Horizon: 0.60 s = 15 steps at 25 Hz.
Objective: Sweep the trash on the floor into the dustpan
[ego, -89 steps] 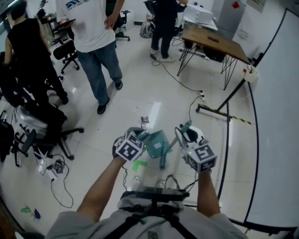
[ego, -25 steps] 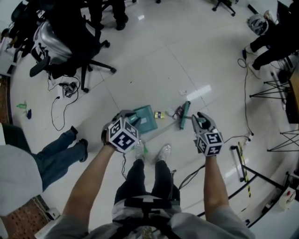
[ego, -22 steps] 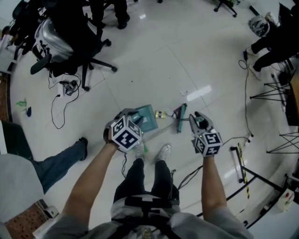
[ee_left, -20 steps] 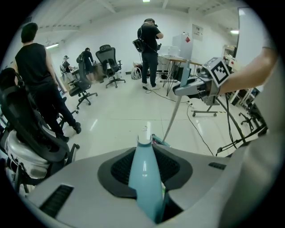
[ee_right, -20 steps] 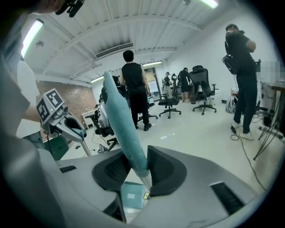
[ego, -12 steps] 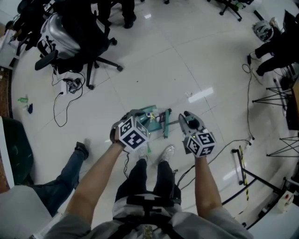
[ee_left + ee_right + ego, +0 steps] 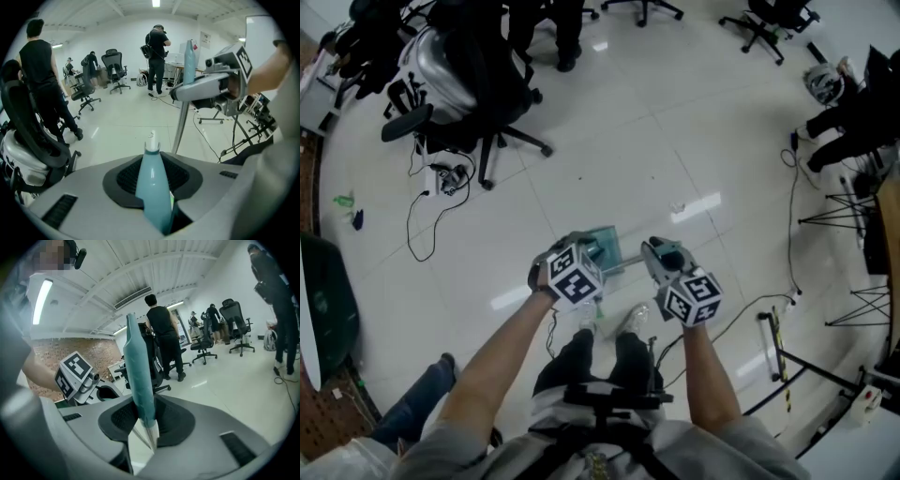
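A teal dustpan lies on the white floor just ahead of my feet. My left gripper is shut on its teal handle, which runs up between the jaws. My right gripper stands close beside it, to the right, and grips the broom's teal grip; its jaws have just been closing on that grip. The broom's silver rod slants down past the dustpan. The broom head is hidden behind the grippers. One small white scrap lies on the floor further out.
Black office chairs and floor cables are at the upper left. Metal table legs and a cable are on the right. My shoes are just behind the dustpan. Someone's leg shows at the lower left.
My right gripper has swung left with the broom until it sits beside the left gripper and the dustpan. The small litter seen by the broom head earlier is out of sight.
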Each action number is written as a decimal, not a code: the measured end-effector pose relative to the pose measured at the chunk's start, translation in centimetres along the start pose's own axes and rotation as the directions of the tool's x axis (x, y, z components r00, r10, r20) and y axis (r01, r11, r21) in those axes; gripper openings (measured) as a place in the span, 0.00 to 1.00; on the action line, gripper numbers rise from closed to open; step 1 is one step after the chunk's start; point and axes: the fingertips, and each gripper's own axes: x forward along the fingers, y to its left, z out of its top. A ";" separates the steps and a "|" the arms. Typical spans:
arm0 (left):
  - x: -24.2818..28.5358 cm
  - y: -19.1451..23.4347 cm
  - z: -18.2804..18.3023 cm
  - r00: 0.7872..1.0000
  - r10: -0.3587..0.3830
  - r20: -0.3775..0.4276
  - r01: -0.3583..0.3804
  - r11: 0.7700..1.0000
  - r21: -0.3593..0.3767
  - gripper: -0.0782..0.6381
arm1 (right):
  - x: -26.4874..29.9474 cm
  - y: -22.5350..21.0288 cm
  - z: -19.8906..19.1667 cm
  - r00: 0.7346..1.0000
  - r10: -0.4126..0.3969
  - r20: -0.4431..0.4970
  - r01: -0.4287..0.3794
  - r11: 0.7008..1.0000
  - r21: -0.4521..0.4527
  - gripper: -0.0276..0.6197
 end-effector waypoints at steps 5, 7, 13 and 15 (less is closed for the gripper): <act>-0.1 0.5 2.0 1.000 -0.015 0.010 0.015 0.999 0.034 0.26 | -3.0 -2.7 4.1 0.995 -0.075 0.062 0.078 0.996 -0.043 0.18; 0.5 0.6 3.5 1.000 -0.019 0.008 0.019 0.999 0.037 0.26 | -4.5 -4.5 5.4 0.992 -0.093 0.087 0.099 0.993 -0.059 0.18; 3.5 0.9 9.7 1.000 -0.024 -0.014 0.025 0.999 0.046 0.26 | -9.3 -13.2 9.0 0.975 -0.175 0.137 0.186 0.980 -0.070 0.18; 4.7 1.2 11.8 0.999 -0.017 -0.027 0.018 0.998 0.054 0.26 | -10.9 -16.7 10.5 0.965 -0.210 0.157 0.224 0.972 -0.075 0.18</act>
